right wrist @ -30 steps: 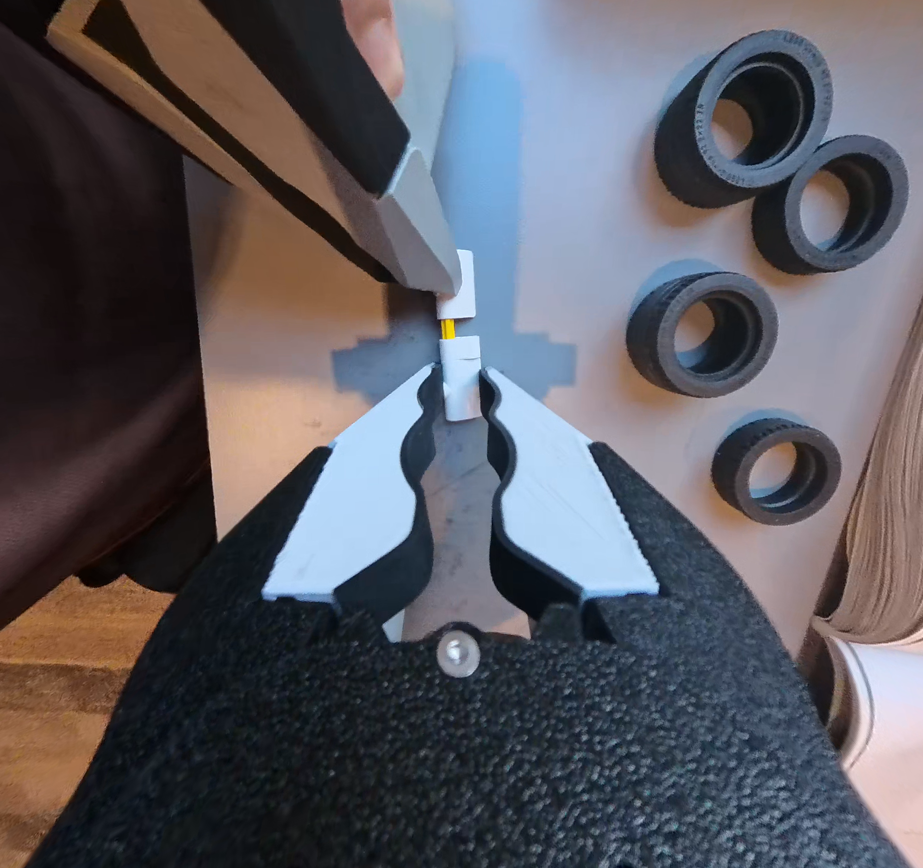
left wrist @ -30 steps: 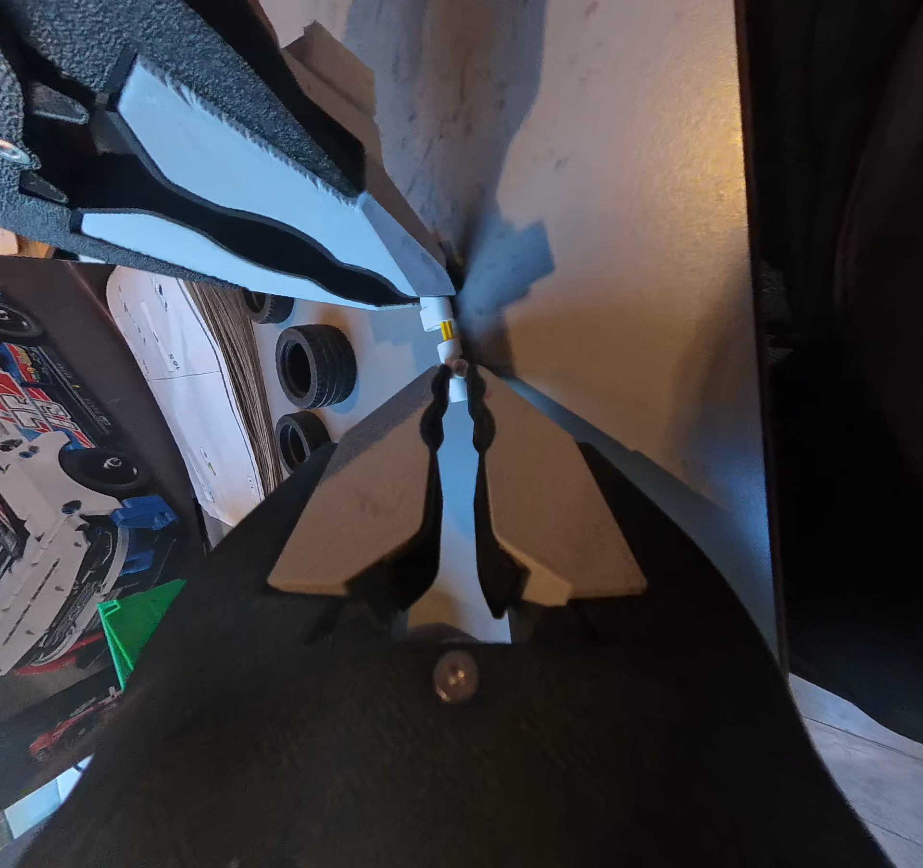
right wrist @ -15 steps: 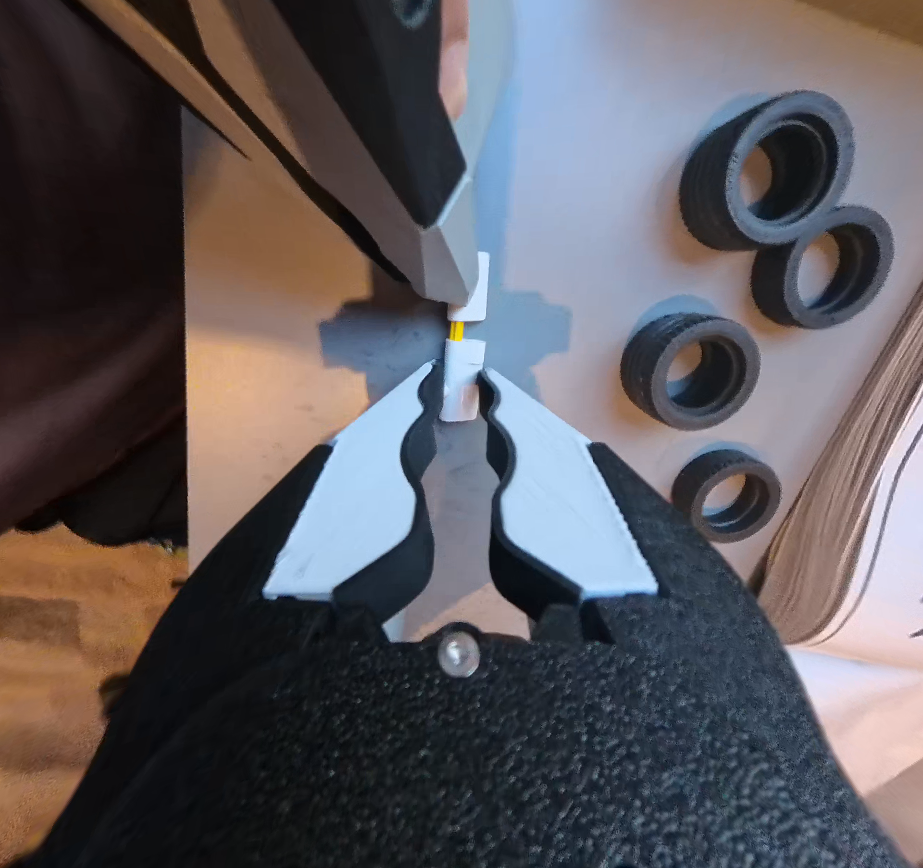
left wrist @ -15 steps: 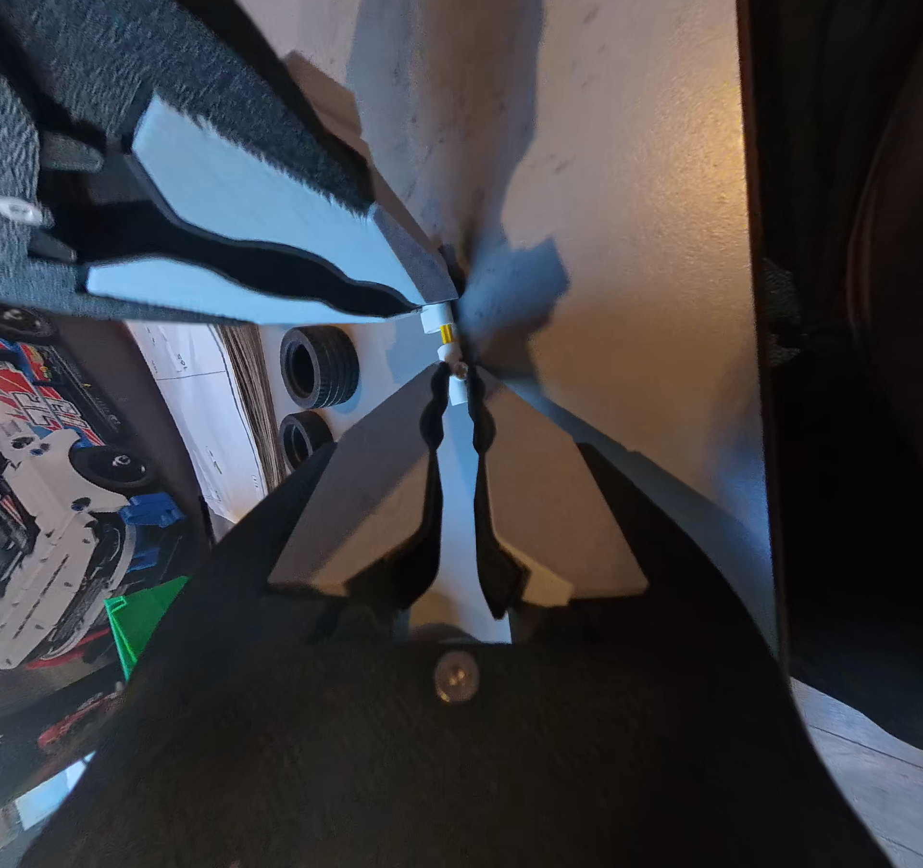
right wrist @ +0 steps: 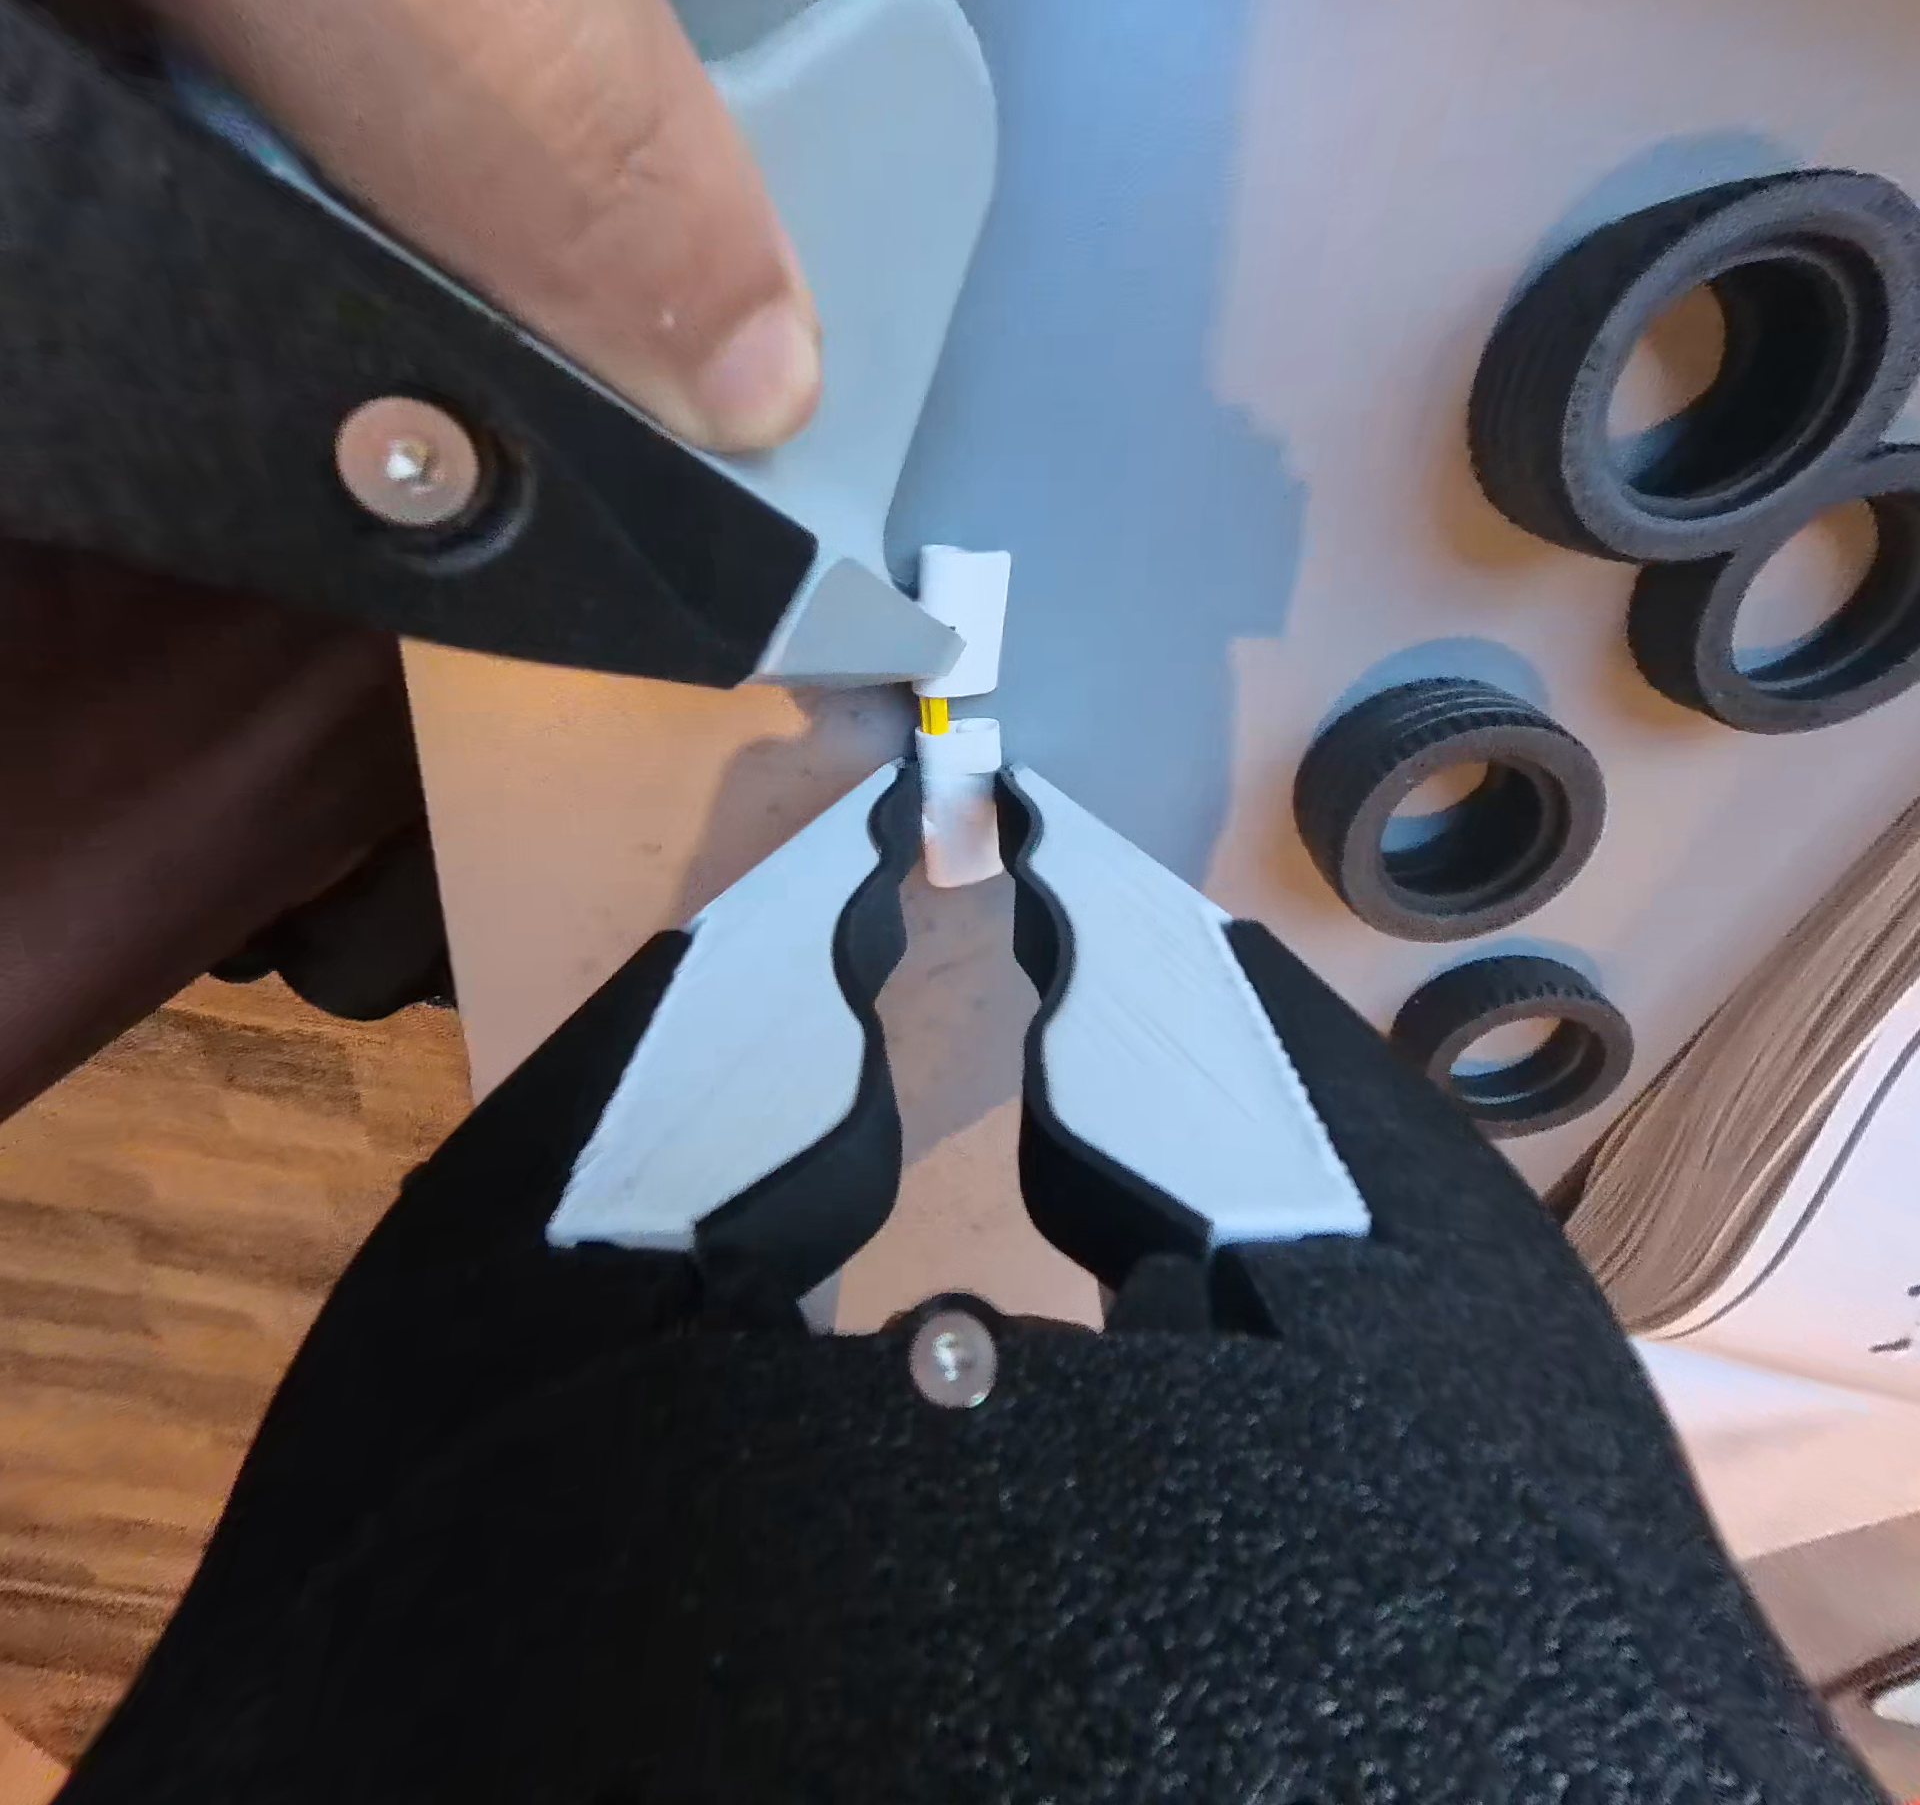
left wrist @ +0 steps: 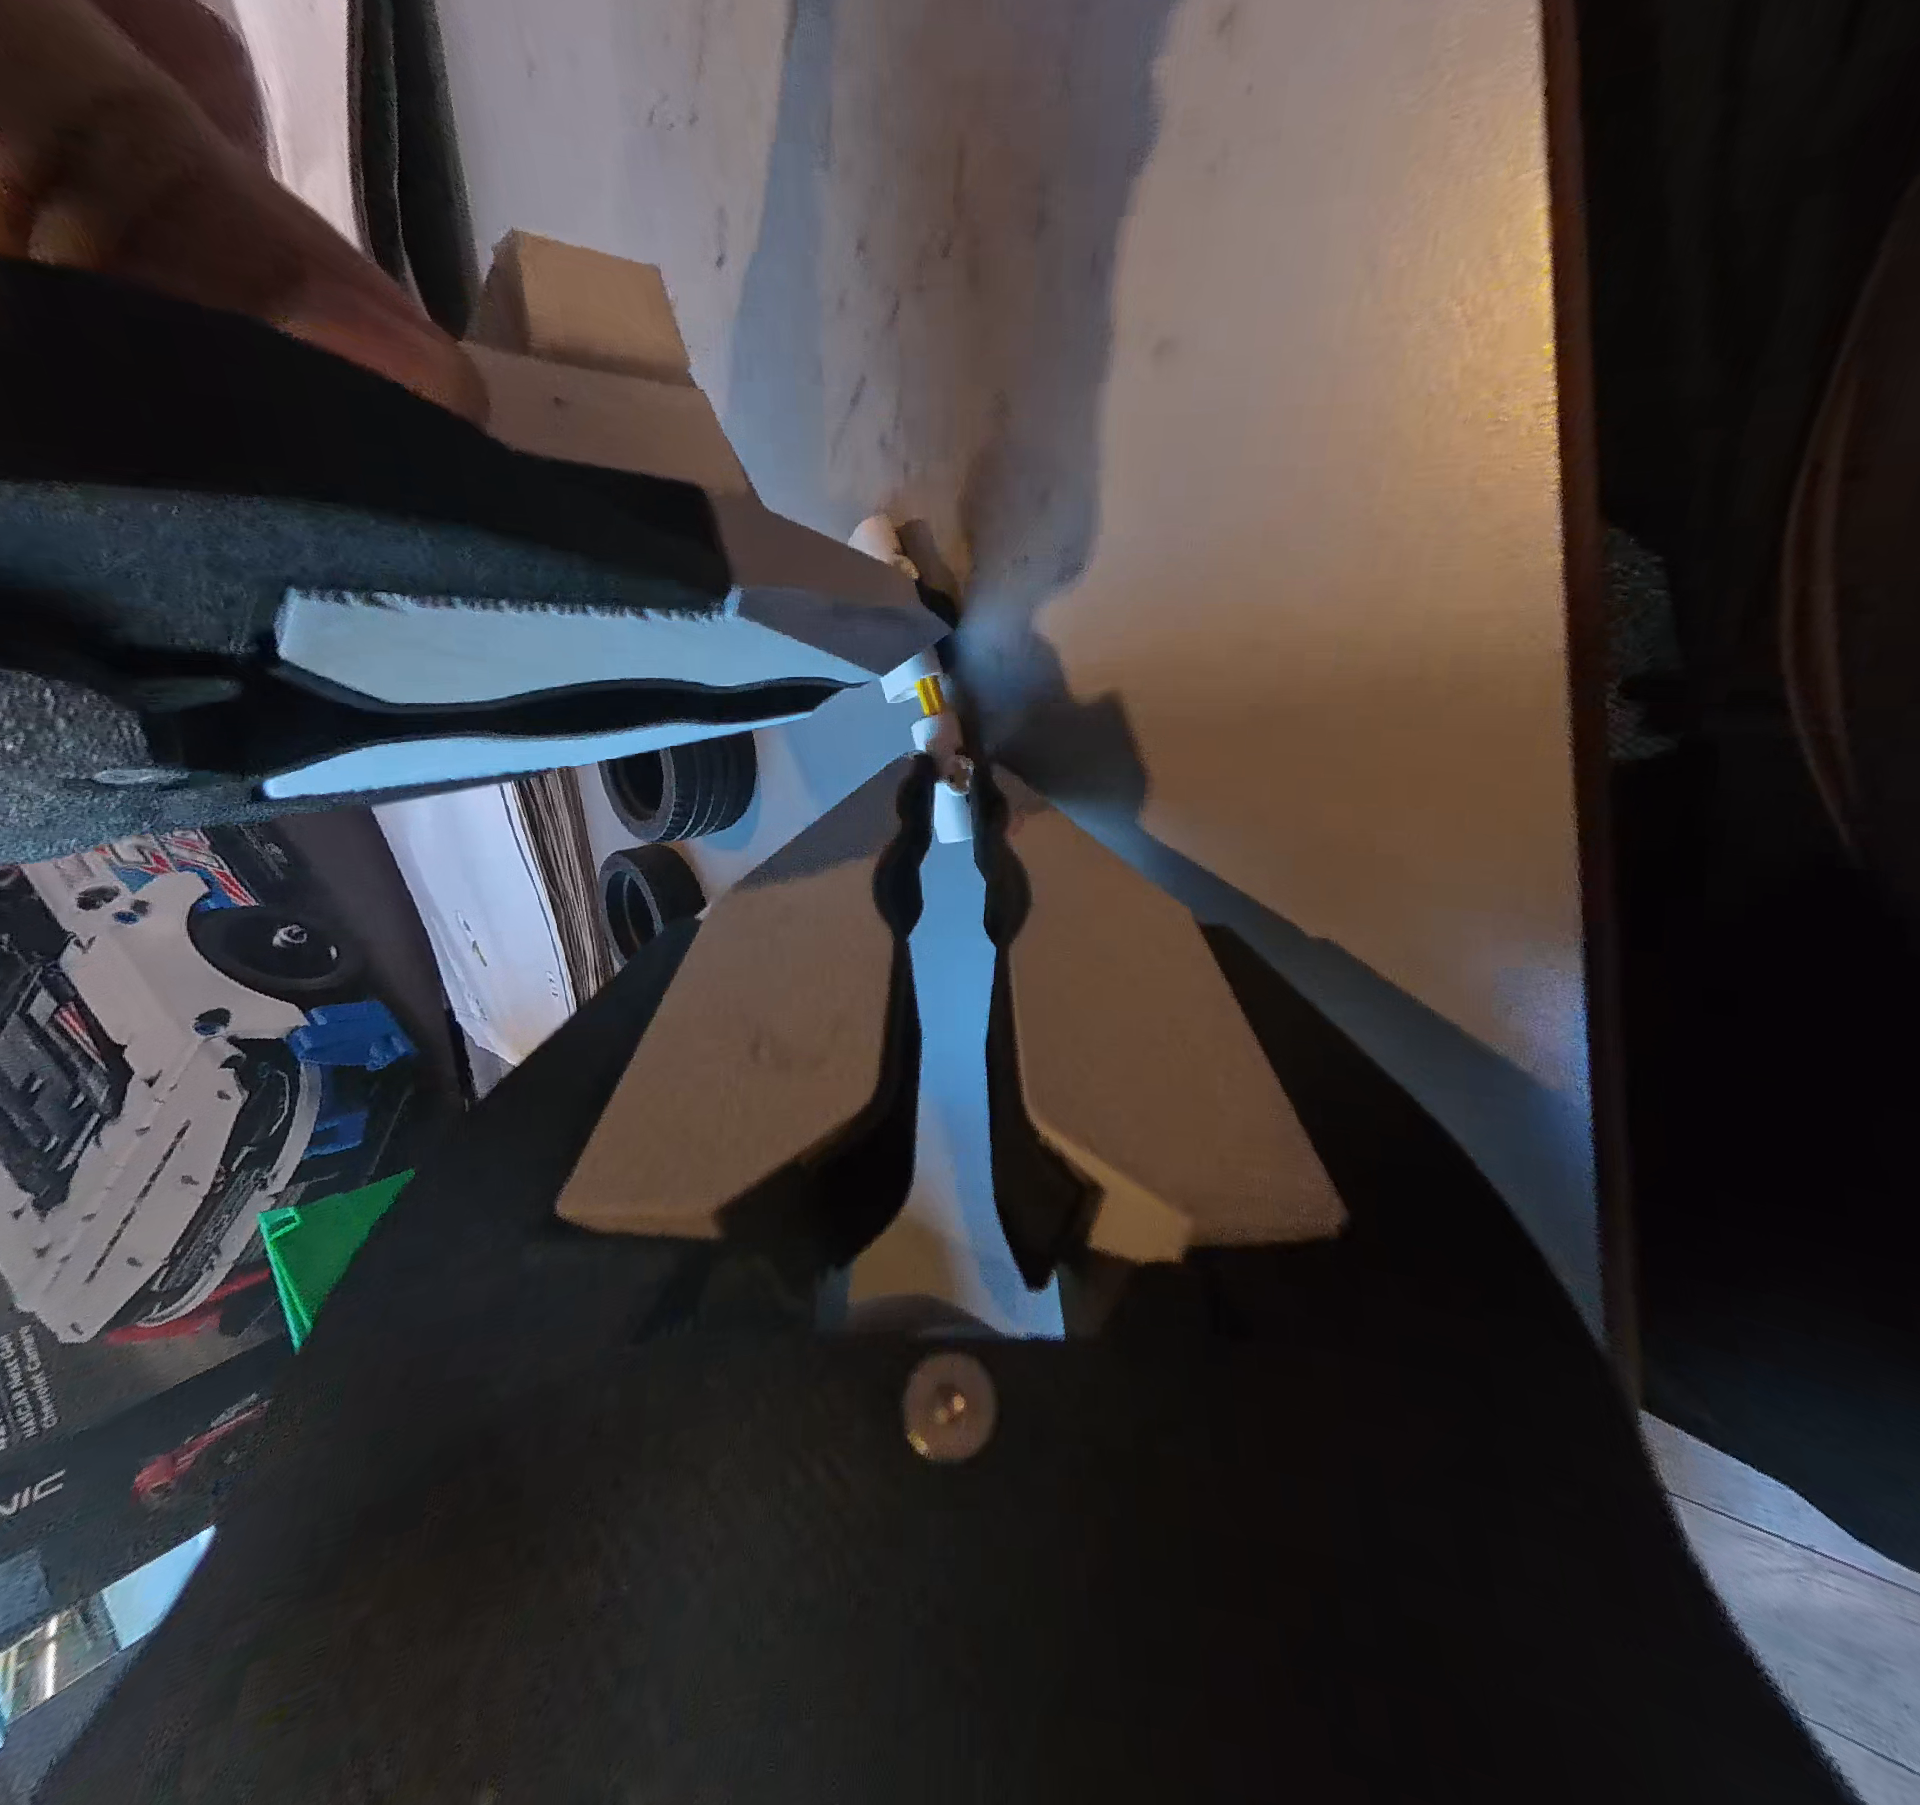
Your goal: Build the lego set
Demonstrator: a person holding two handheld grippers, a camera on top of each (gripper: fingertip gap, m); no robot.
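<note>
The right claw (right wrist: 956, 799) has pale blue-white fingers (right wrist: 1164, 1028) with black wavy inner pads on a speckled black body. Between its tips sits a white sleeve (right wrist: 958, 820), and at twelve o'clock from it a yellow axle (right wrist: 932, 716) leads into a second white sleeve (right wrist: 968, 628). The left claw (right wrist: 935, 654) shows a grey tip on black. Four matt black, ribbed tyres (right wrist: 1449, 820) lie at three o'clock on the white worktop (right wrist: 1403, 197). At nine o'clock in the left wrist view, a dark box (left wrist: 156, 1080) pictures a white car beside a green piece (left wrist: 322, 1246).
</note>
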